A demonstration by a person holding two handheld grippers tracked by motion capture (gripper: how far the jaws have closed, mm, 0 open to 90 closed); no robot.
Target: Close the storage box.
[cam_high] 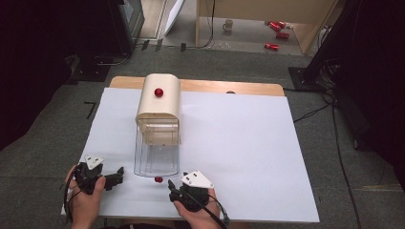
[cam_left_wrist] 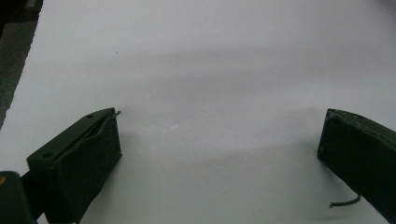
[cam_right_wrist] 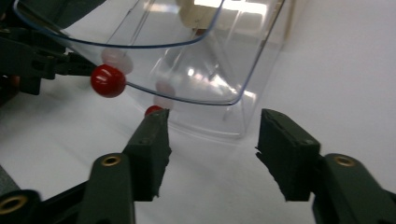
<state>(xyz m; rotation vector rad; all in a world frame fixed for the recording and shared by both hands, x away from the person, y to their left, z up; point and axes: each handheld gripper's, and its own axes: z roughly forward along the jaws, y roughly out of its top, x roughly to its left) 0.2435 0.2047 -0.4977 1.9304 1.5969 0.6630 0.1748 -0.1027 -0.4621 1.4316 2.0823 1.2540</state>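
the clear lid [cam_high: 157,160] of the cream box [cam_high: 159,102] hangs open toward the person, its red knob [cam_high: 158,179] at the front edge, low over the white table [cam_high: 248,143]. that knob is what the coming move turns on — it sits just left of and slightly beyond the right gripper [cam_high: 173,188], close by, not touching.

in the right gripper view the knob [cam_right_wrist: 108,80] lies up and left of the left jaw, outside the gap, w/ the lid's curved edge [cam_right_wrist: 205,93] running across ahead of the jaws. right gripper [cam_right_wrist: 212,140] is partly spread, nothing between the pads. judging by this it needs to swing left to bracket the knob.

left gripper [cam_high: 114,176] sits near the lid's left corner, a bit farther from the knob, jaws wide apart on bare table [cam_left_wrist: 210,70] — idle. the right hand [cam_high: 198,210] is low at the table's near edge, pointing up-left.
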